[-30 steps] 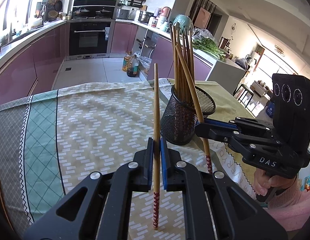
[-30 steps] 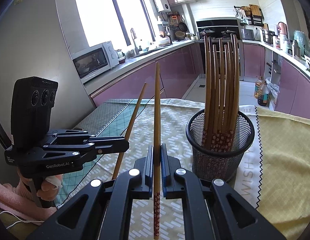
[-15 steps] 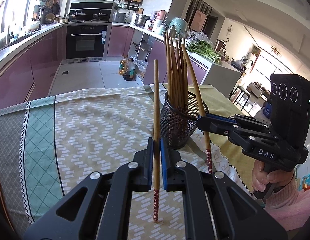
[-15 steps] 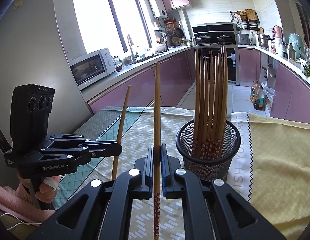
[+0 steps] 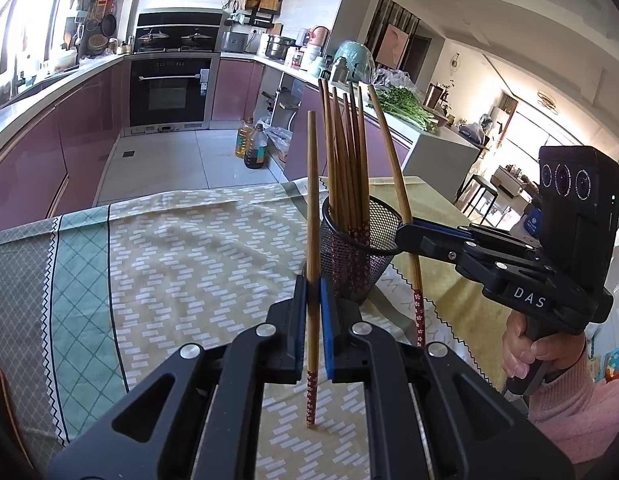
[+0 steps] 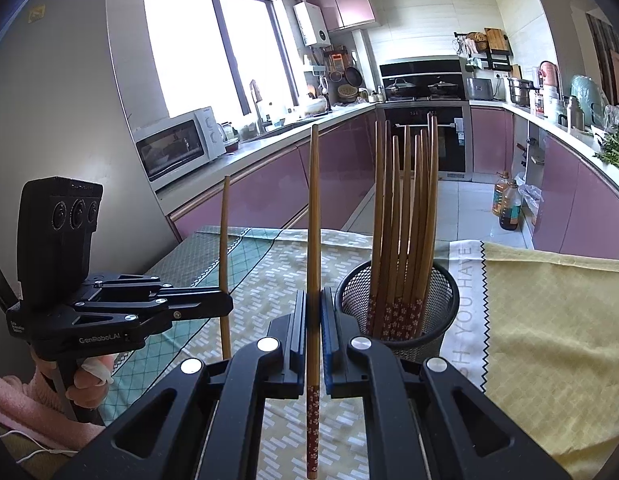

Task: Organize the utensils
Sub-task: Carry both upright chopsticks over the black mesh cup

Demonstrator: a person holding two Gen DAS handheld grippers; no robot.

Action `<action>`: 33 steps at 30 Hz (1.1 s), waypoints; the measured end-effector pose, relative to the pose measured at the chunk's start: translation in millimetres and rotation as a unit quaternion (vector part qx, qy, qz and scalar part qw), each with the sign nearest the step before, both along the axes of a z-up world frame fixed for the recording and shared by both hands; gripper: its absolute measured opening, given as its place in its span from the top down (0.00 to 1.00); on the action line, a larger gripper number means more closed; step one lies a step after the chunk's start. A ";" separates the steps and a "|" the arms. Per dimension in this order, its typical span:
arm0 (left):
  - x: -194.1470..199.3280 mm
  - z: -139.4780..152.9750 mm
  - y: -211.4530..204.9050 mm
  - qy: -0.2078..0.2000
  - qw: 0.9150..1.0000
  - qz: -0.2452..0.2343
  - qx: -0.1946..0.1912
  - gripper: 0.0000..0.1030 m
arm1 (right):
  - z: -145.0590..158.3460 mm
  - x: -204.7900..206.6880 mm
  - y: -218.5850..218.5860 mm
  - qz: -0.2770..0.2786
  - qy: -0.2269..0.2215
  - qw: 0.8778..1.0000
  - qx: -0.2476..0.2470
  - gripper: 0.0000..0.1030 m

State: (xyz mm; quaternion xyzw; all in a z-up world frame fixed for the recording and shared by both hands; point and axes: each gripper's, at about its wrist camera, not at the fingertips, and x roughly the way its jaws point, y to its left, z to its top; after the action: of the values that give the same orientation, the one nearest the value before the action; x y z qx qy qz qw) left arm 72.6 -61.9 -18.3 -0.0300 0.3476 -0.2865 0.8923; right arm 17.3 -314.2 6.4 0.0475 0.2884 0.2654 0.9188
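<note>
Two grippers, each clamped tight on one upright chopstick: the left gripper (image 5: pixel 313 304) with its chopstick (image 5: pixel 312 200) just left of the basket (image 5: pixel 363 248), the right gripper (image 6: pixel 314 316) with its chopstick (image 6: pixel 314 216) at the basket's right. Eight chopsticks (image 6: pixel 405 216) stand inside the basket.

Smooth wooden chopsticks (image 5: pixel 346 160) stand in a black wire-mesh metal holder (image 5: pixel 383 240); the tablecloth (image 5: pixel 197 256) is matt woven cloth; glossy cabinet fronts (image 6: pixel 269 192) at ten o'clock.
</note>
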 end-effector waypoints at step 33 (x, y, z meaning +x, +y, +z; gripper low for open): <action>8.0 19.7 -8.8 -0.027 1.000 -0.005 -0.013 0.93 | 16.7 8.8 -9.5 -0.018 -0.029 0.999 0.007 0.94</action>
State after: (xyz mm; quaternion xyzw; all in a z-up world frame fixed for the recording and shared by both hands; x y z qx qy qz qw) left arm 80.6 -70.7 1.3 -0.0321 0.3203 -0.2960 0.8993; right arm 26.1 -323.7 23.1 0.0520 0.2591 0.2521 0.9309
